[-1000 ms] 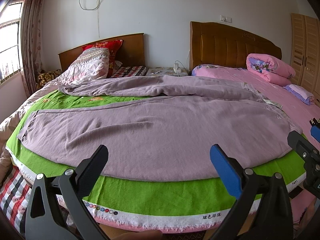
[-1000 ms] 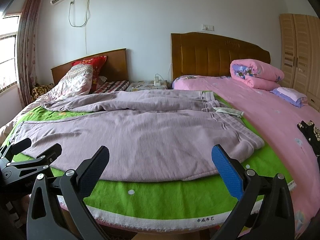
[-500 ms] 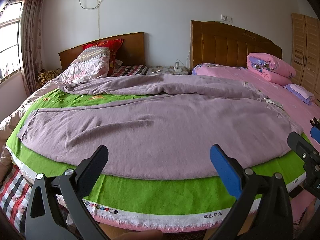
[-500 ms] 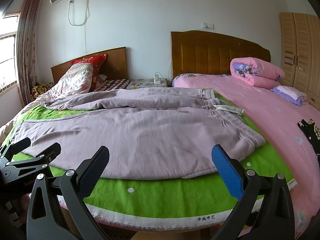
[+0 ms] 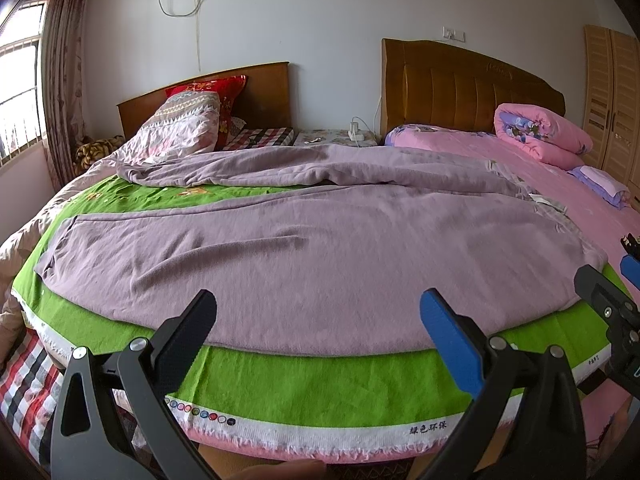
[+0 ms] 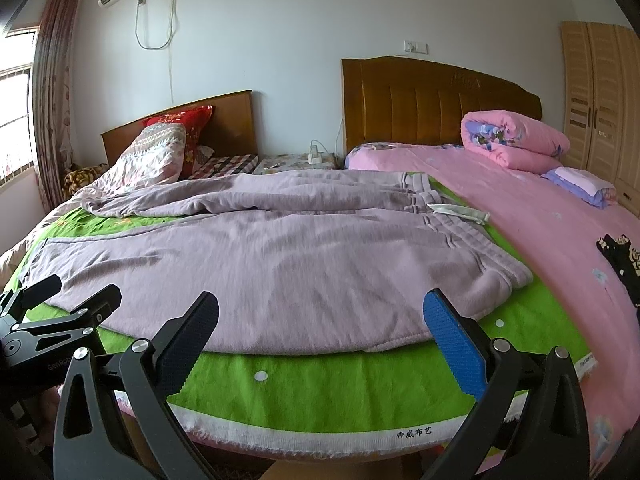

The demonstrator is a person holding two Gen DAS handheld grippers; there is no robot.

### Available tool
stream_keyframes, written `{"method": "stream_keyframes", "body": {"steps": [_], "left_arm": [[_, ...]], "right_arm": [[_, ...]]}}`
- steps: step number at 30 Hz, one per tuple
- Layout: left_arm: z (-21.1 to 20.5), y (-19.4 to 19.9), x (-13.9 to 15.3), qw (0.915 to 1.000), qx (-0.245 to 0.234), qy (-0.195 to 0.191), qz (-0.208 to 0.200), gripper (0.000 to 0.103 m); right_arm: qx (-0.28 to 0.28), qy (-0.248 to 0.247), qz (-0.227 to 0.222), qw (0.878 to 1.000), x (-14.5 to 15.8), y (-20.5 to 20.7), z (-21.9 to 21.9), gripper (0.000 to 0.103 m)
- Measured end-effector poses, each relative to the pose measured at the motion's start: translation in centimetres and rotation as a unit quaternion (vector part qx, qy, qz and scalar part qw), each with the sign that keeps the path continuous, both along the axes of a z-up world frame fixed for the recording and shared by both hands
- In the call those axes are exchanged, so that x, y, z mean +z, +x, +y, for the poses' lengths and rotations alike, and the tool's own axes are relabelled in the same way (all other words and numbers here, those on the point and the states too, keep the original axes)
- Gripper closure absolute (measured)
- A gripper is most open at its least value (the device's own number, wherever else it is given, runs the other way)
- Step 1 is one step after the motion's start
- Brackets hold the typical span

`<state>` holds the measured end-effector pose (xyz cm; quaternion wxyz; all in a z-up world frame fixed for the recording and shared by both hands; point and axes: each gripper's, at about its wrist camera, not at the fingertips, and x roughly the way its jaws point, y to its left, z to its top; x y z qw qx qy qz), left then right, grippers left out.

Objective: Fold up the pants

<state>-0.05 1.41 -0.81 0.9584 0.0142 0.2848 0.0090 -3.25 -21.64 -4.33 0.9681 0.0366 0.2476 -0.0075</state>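
Mauve sweatpants (image 5: 312, 248) lie spread on a green cloth (image 5: 320, 384) on the bed, waistband to the right (image 6: 472, 240), near leg flat, far leg rumpled behind (image 6: 248, 200). My left gripper (image 5: 318, 316) is open and empty, just above the near hem of the pants. My right gripper (image 6: 320, 318) is open and empty over the near edge close to the waistband. Each gripper shows at the edge of the other's view, the right (image 5: 608, 304) and the left (image 6: 60, 312).
A pink bed (image 6: 552, 216) with a rolled pink quilt (image 6: 516, 140) lies right. Pillows (image 5: 180, 128) and wooden headboards (image 5: 468, 88) stand at the back. A wardrobe (image 6: 600, 96) is far right, a window and curtain (image 5: 60, 80) left. A white tag (image 6: 458, 211) lies by the waistband.
Both grippers have drifted slightly; the view of the pants is almost the same. Nothing was gripped or let go.
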Motion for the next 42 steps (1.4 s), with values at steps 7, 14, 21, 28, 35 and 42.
{"method": "stream_keyframes", "body": {"steps": [7, 14, 21, 28, 35, 42], "left_arm": [[-0.1, 0.0, -0.6, 1.0, 0.001, 0.001, 0.005, 0.001], [0.0, 0.4, -0.9, 0.9999, 0.003, 0.004, 0.012, 0.001], [0.1, 1.0, 0.3, 0.9995, 0.006, 0.027, -0.015, 0.001], [1.2, 6.6, 4.3, 0.9966, 0.013, 0.072, -0.038, 0.001], [2.1, 18.0, 4.5, 0.9914, -0.105, 0.016, 0.077, 0.001], [0.0, 32.0, 4.3, 0.9637, -0.227, -0.002, 0.14, 0.002]], "right_arm": [[-0.002, -0.001, 0.003, 1.0, -0.2, 0.0, -0.1, 0.004], [-0.012, -0.007, 0.009, 1.0, -0.7, 0.4, -0.3, 0.004], [-0.019, -0.014, 0.009, 1.0, 0.0, 2.2, -1.3, 0.004], [-0.019, 0.021, 0.019, 0.999, 3.3, 8.3, -5.7, 0.004], [0.033, 0.092, 0.097, 0.99, 4.7, 20.4, -12.9, 0.004], [0.09, 0.043, 0.15, 0.984, 2.4, 36.4, -17.5, 0.004]]}}
